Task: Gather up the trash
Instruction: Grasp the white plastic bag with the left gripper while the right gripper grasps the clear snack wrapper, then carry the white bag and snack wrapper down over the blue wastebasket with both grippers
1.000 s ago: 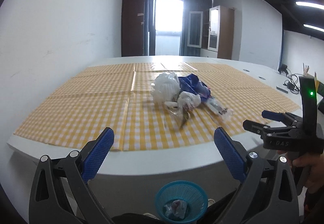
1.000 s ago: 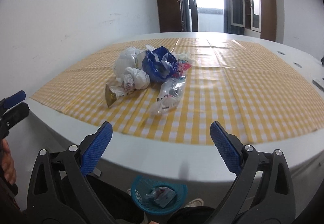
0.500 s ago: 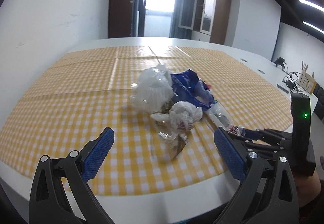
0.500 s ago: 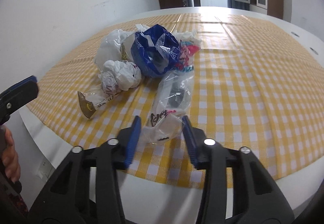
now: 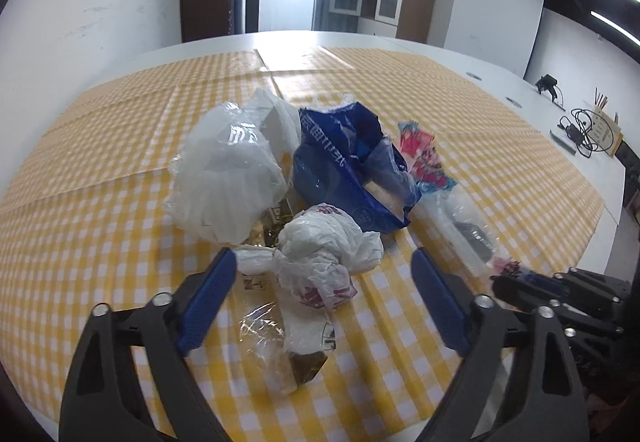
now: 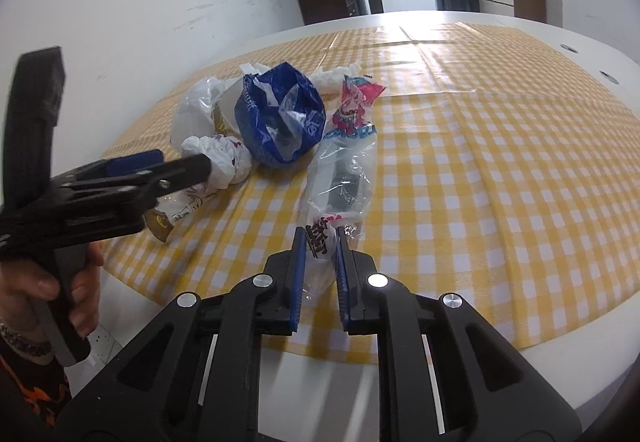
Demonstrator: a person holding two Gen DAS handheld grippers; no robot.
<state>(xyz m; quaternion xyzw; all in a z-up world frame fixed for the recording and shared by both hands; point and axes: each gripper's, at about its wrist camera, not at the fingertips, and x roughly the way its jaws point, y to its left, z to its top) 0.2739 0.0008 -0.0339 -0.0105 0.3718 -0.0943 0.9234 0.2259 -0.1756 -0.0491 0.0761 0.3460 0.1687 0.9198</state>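
A heap of trash lies on the yellow checked tablecloth [image 5: 100, 226]. My left gripper [image 5: 324, 274] is open, its jaws on either side of a crumpled white bag with red print [image 5: 324, 254]; it also shows in the right wrist view [image 6: 220, 158]. Behind it lie a large clear bag [image 5: 232, 170] and a blue bag [image 5: 344, 162]. My right gripper [image 6: 318, 246] is shut on the near end of a long clear wrapper [image 6: 344, 178], which also shows in the left wrist view [image 5: 468, 222]. The right gripper [image 5: 516, 282] shows at the lower right there.
A red and blue snack wrapper [image 6: 354, 106] lies beside the blue bag. A clear wrapper with a brown end [image 5: 292, 354] lies under the left gripper. The white table edge [image 6: 560, 338] is close to me. Cables and a pen holder [image 5: 592, 126] stand far right.
Both grippers moved forward over the table from below its edge. The right gripper closed on the clear wrapper's end. The left gripper came around the crumpled white bag, still open.
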